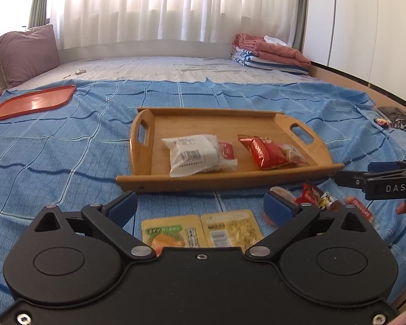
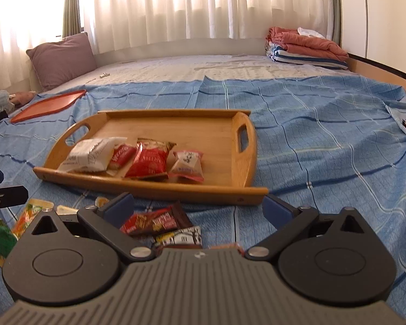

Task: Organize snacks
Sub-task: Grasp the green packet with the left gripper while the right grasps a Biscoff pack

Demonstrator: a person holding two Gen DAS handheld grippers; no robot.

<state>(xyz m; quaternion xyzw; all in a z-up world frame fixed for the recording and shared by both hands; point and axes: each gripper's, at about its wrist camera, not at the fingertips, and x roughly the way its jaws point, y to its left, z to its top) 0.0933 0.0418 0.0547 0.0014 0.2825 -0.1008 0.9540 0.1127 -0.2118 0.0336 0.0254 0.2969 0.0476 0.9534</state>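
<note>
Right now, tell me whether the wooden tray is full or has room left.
Room left. The wooden tray holds only four packets, all along its near edge: white, small red, big red, pink. Its far half is bare wood.

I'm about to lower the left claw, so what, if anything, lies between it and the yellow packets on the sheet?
Nothing visible does. The left claw is open, and the two yellow packets lie flat on the blue sheet between its fingers, uncovered. The wooden tray sits just beyond them, its near rim being the only edge to clear afterwards.
</note>
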